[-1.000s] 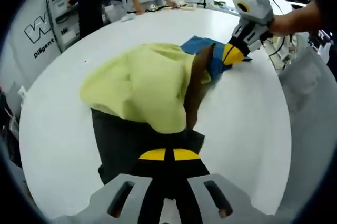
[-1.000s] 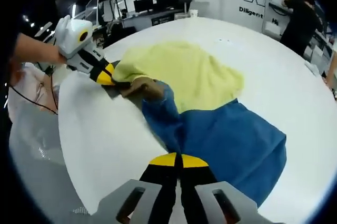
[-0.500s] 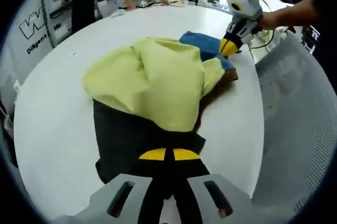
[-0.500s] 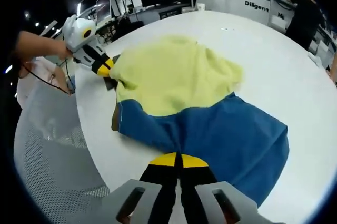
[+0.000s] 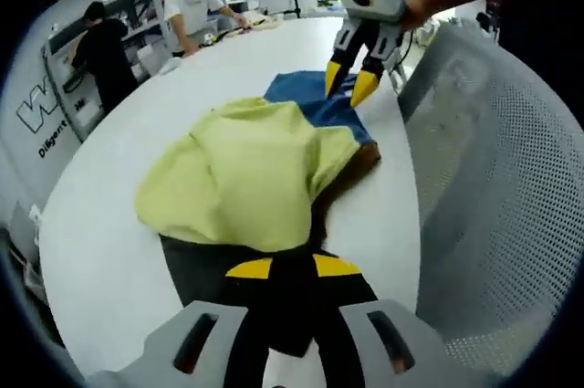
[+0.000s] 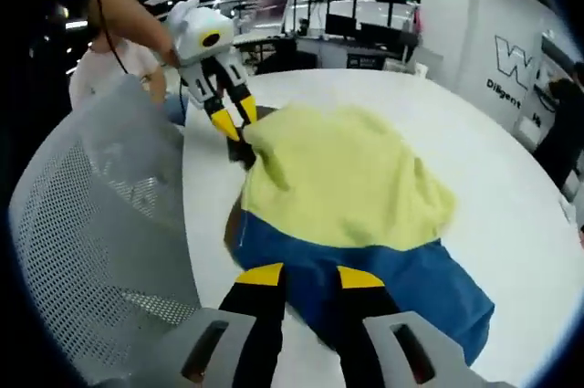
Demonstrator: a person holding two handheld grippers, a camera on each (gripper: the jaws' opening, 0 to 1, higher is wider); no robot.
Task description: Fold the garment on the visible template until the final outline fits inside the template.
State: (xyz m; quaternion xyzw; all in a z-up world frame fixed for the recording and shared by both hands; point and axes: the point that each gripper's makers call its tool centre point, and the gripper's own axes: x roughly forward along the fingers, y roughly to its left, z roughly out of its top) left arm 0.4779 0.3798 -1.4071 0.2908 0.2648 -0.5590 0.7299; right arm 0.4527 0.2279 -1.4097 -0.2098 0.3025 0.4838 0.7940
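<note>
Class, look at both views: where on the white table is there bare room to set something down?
Bare white table lies between the garment's yellow part and the far edge by the shelves. It is crowded along the edge by the mesh chair, where the left gripper and right gripper work.

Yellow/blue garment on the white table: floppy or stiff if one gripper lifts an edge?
Likely floppy: the garment lies bunched with soft folds and a rumpled yellow layer over the blue part. Probably light, since it drapes thin on the table. A lifted edge would likely sag and drag the rest, not hold shape.
</note>
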